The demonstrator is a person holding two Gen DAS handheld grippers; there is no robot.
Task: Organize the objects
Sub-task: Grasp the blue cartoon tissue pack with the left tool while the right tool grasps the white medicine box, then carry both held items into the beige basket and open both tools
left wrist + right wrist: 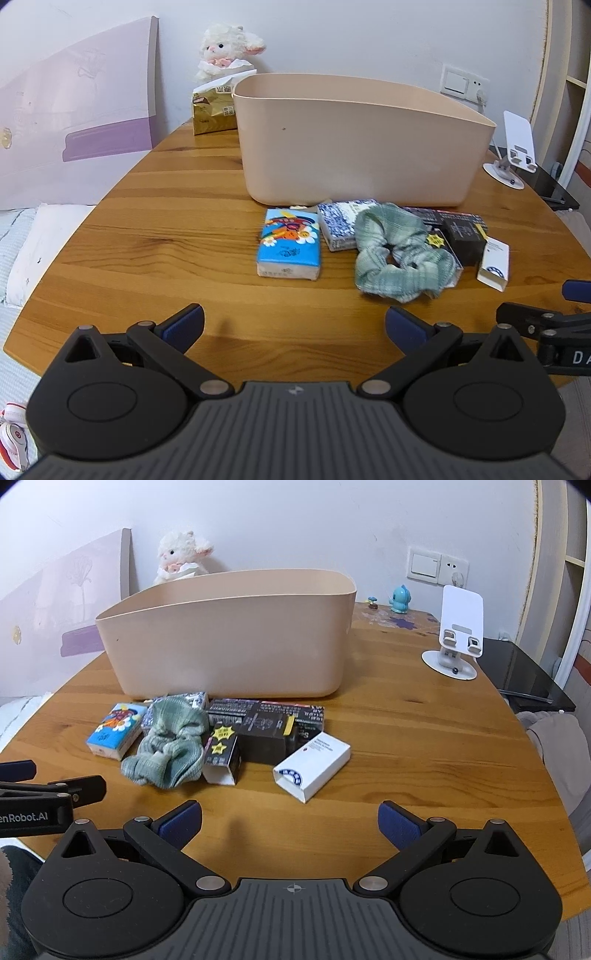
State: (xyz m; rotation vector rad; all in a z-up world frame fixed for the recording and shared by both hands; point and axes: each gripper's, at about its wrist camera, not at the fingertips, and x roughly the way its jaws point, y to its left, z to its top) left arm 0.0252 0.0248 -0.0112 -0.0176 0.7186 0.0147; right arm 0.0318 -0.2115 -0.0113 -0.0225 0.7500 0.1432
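A beige plastic bin stands on the wooden table. In front of it lie a blue tissue pack, a blue-white patterned pack, a green scrunchie, black boxes and a white box. My left gripper is open and empty, hovering before the tissue pack. My right gripper is open and empty, just short of the white box.
A gold tissue pack and a plush lamb sit behind the bin. A white phone stand is at the right, small figurines at the back. The table edge curves near both grippers.
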